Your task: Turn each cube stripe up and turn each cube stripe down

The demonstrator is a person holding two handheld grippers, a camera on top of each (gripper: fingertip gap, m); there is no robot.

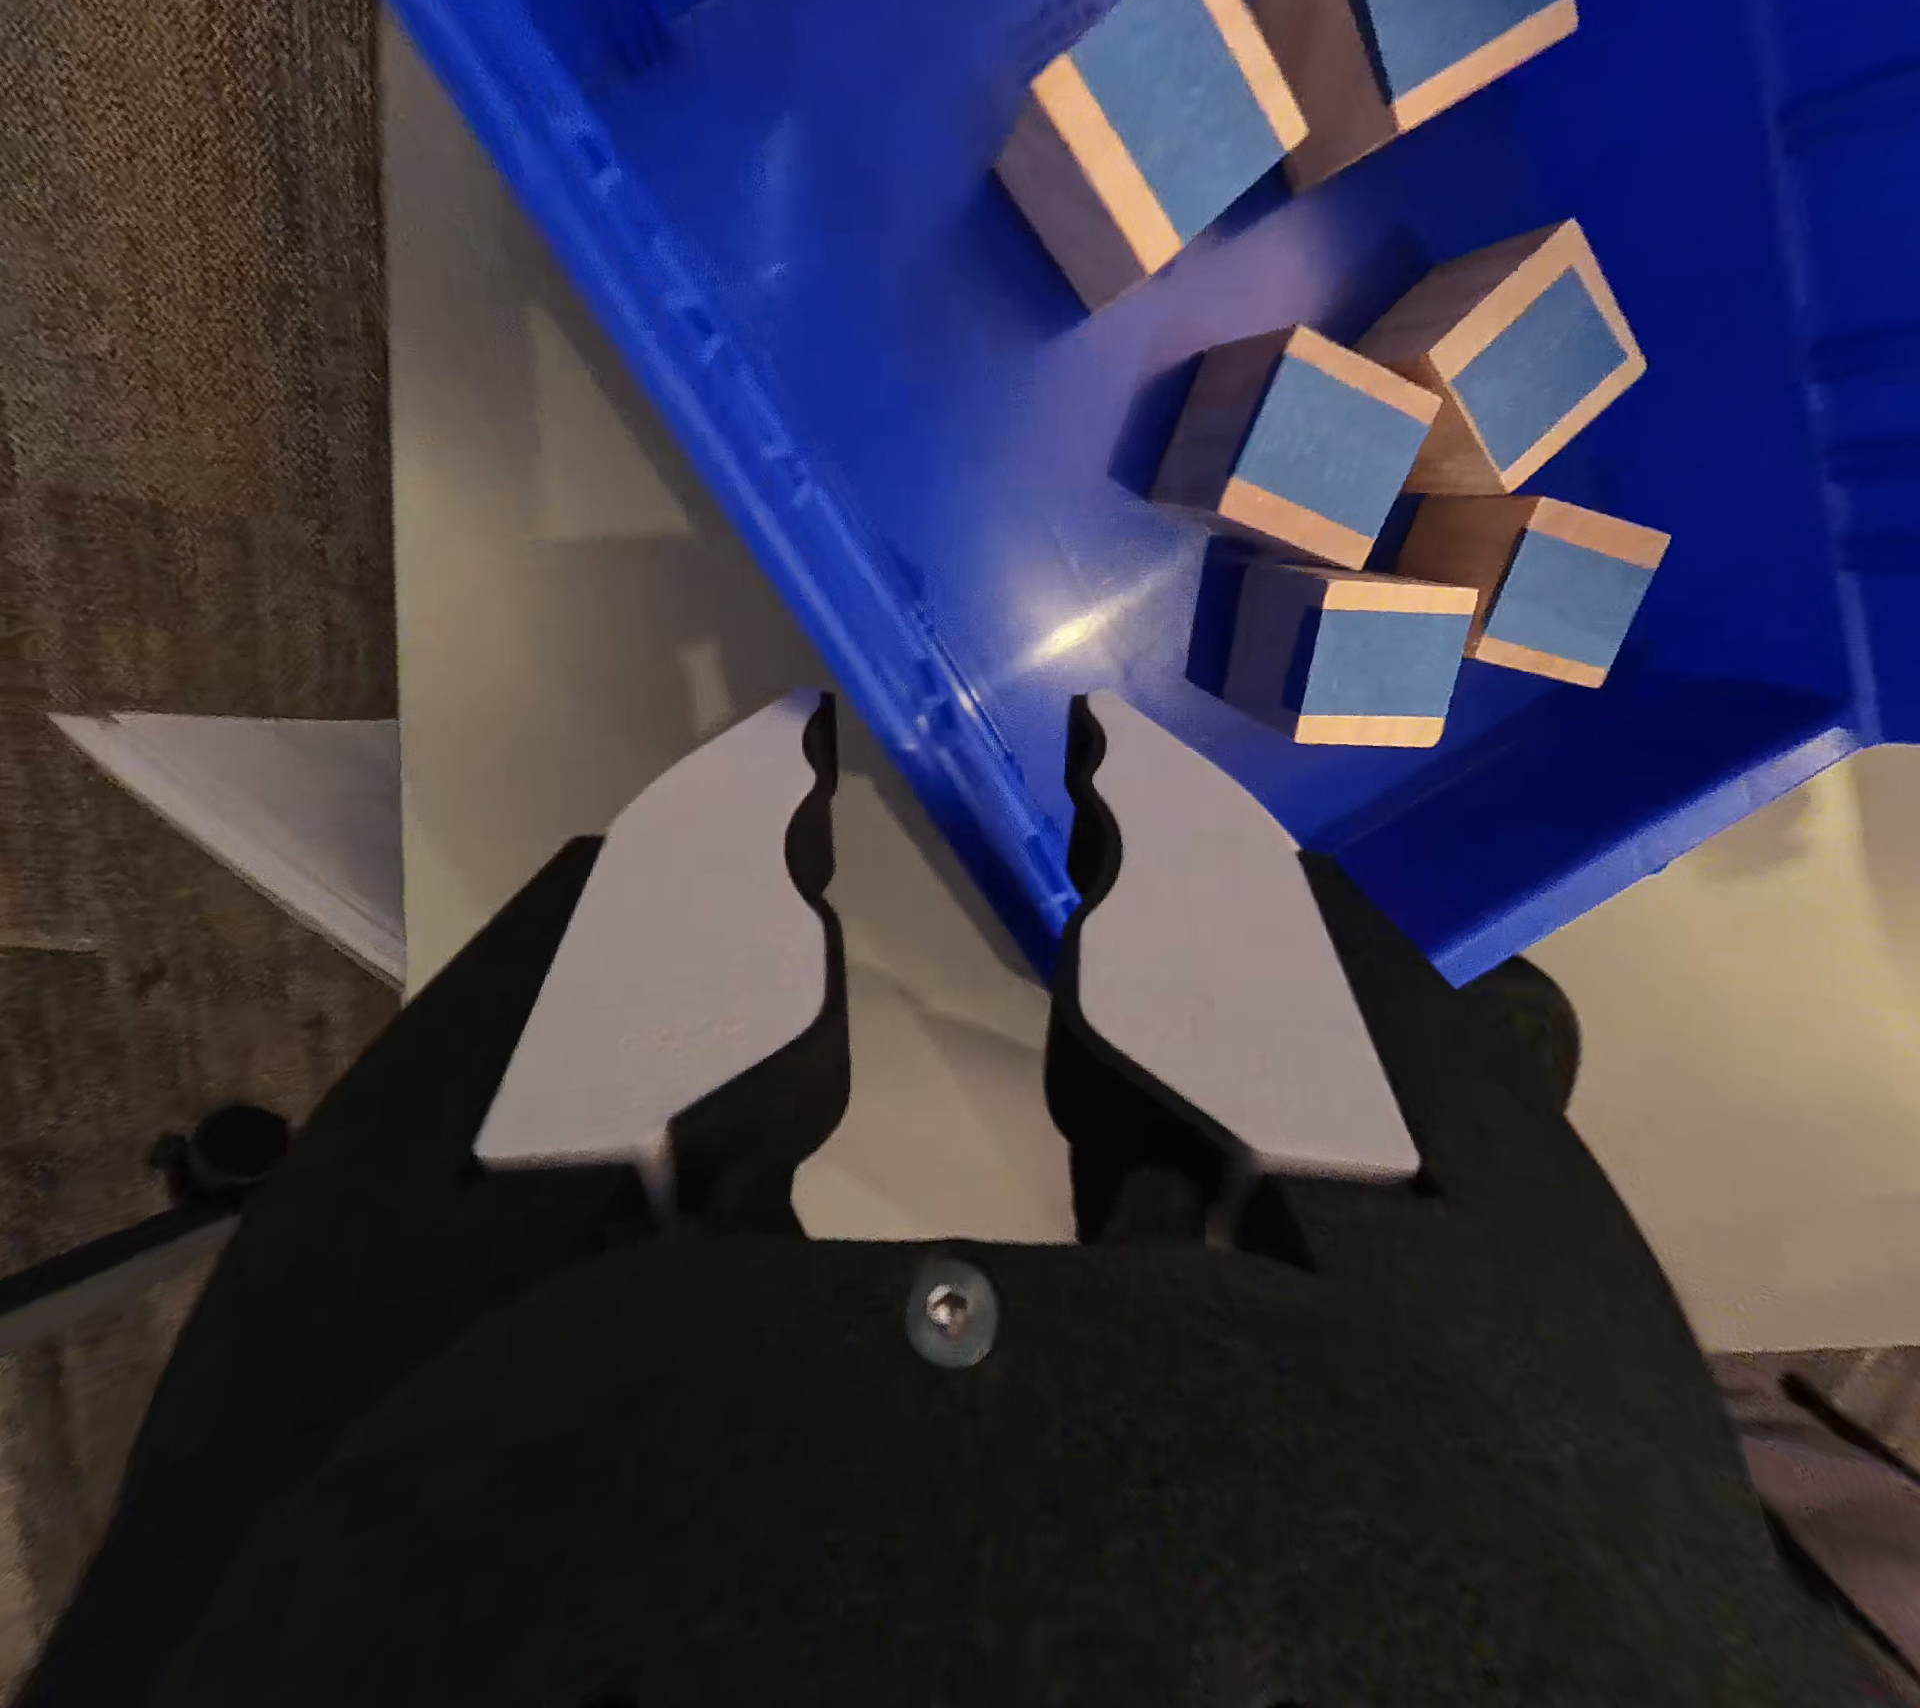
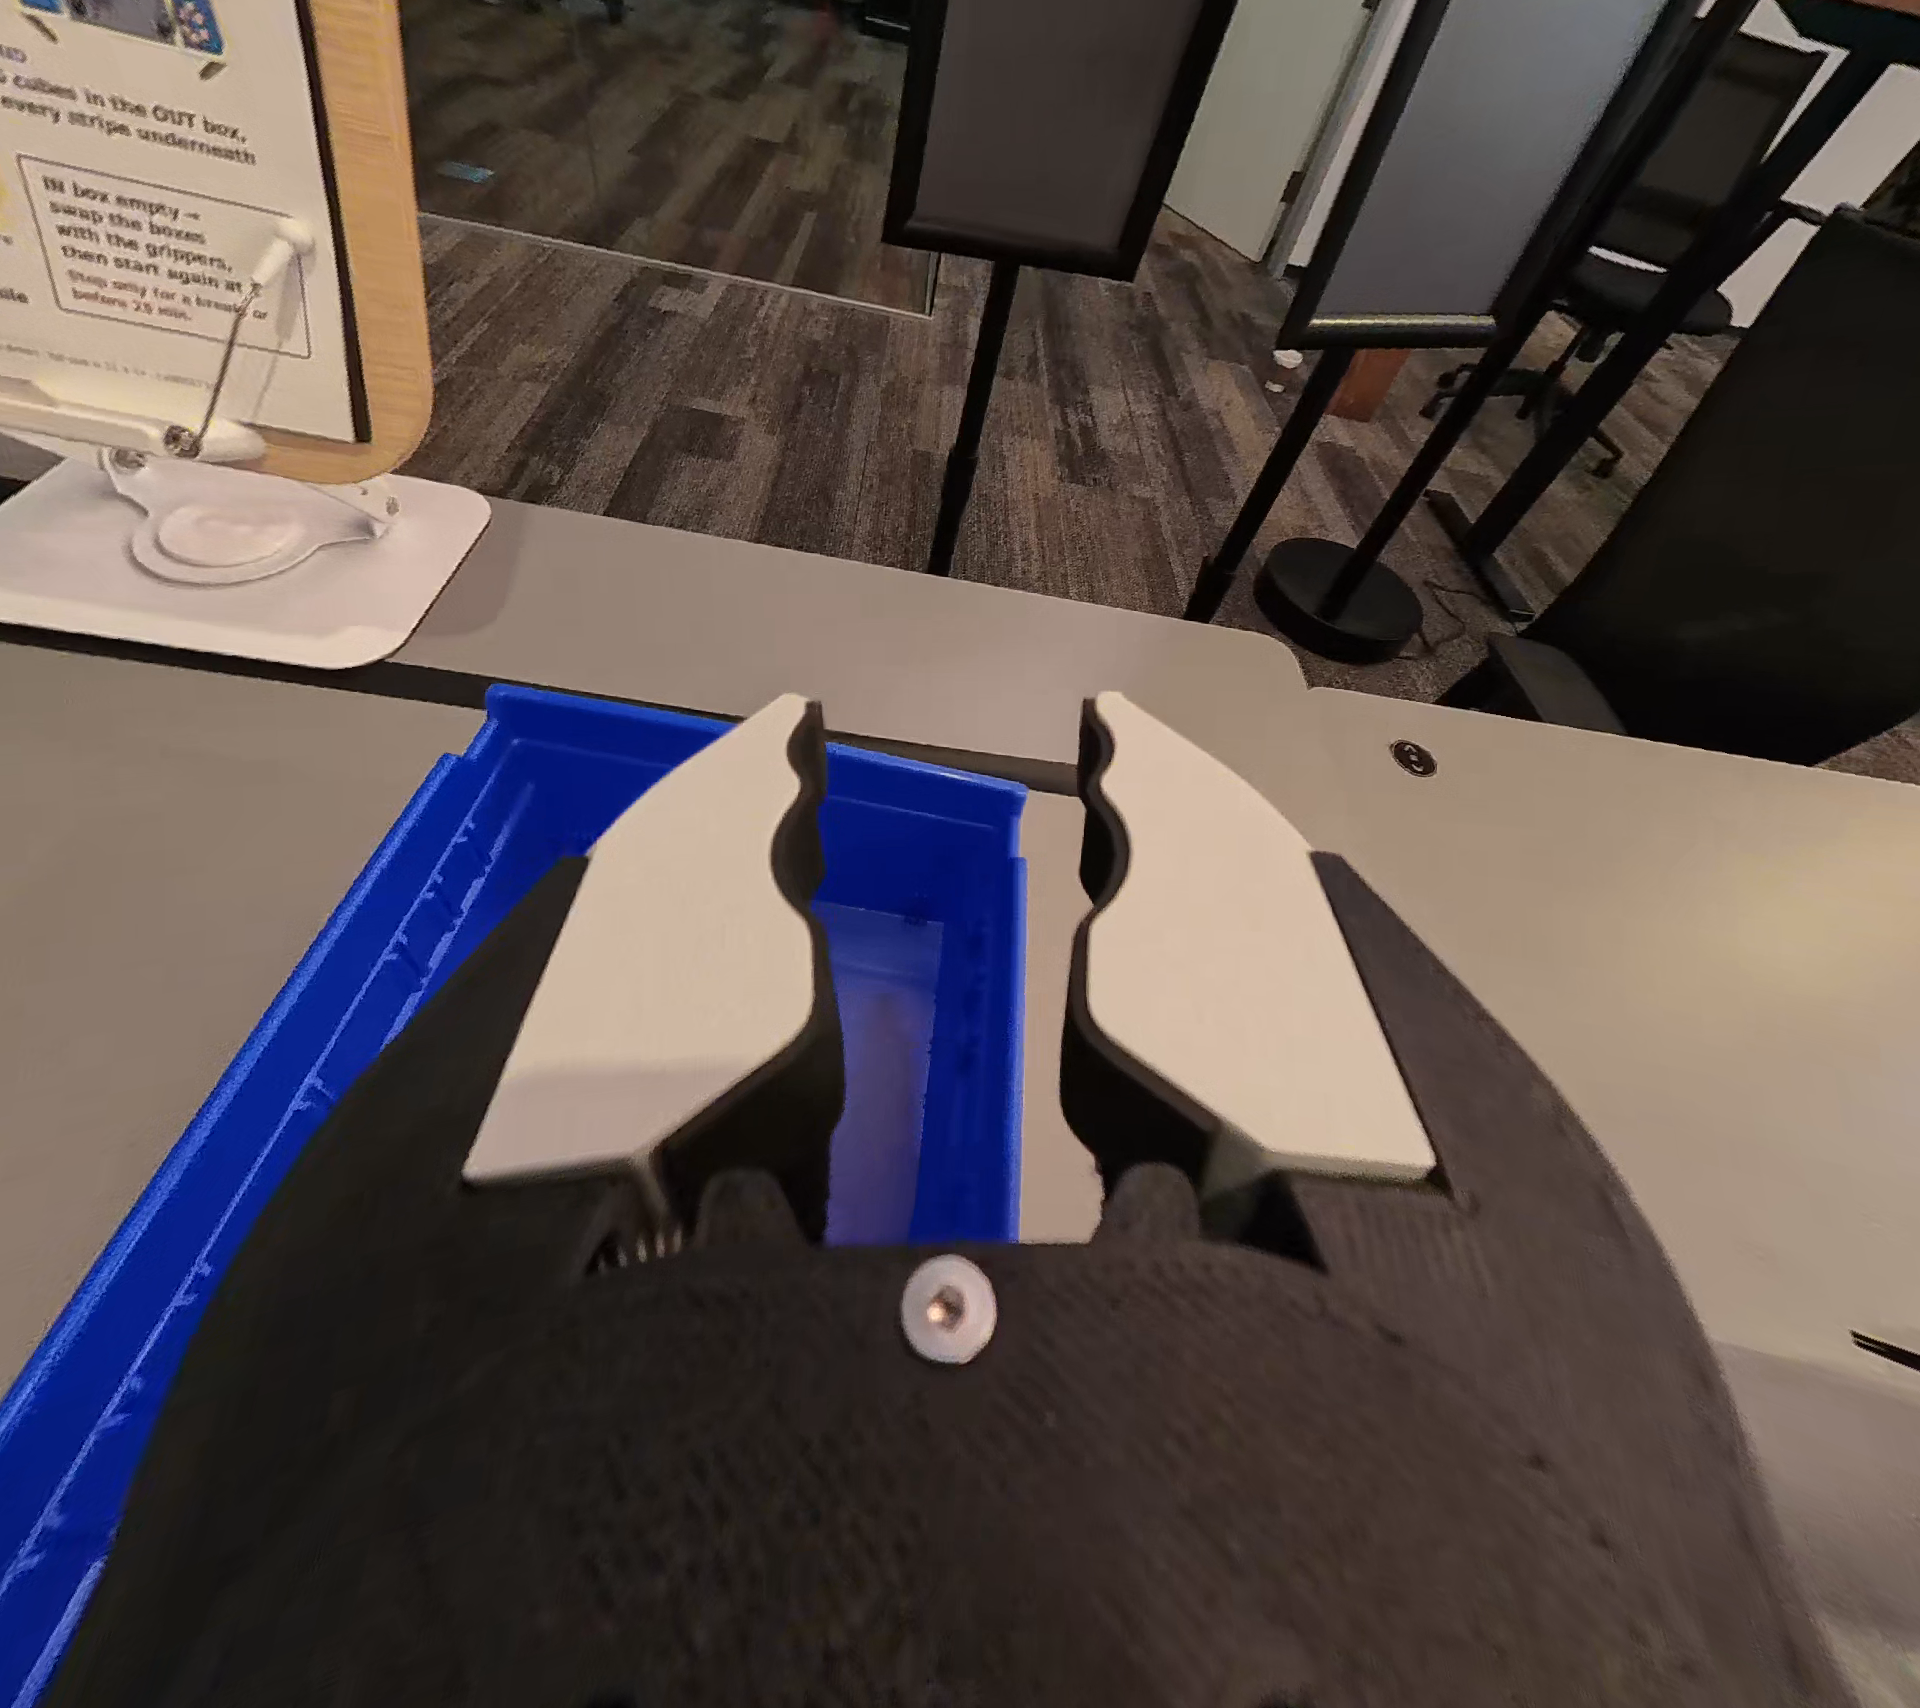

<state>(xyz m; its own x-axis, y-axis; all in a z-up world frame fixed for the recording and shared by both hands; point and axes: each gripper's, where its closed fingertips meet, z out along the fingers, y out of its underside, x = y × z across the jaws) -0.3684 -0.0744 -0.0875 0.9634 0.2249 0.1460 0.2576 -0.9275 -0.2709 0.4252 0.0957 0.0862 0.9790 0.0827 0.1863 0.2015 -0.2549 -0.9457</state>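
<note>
In the left wrist view a blue bin (image 1: pixel 727 370) holds several wooden cubes, each with a blue stripe on its top face; one lies at the upper middle (image 1: pixel 1169 100) and another near the bin's near end (image 1: pixel 1371 661). My left gripper (image 1: pixel 951 708) is open and empty, its fingers on either side of the bin's left rim near a corner. In the right wrist view my right gripper (image 2: pixel 951 713) is open and empty above the right wall of a blue bin (image 2: pixel 312 1035). No cube shows in the part of that bin's floor I can see; my gripper hides the rest.
The bins sit on a grey table (image 2: pixel 1558 983). A printed instruction sheet on a white stand (image 2: pixel 156 152) is at the far left of it. Black panel stands (image 2: pixel 1070 27) and a chair are on the floor beyond the far edge. Carpet (image 1: pixel 156 308) lies left of the table.
</note>
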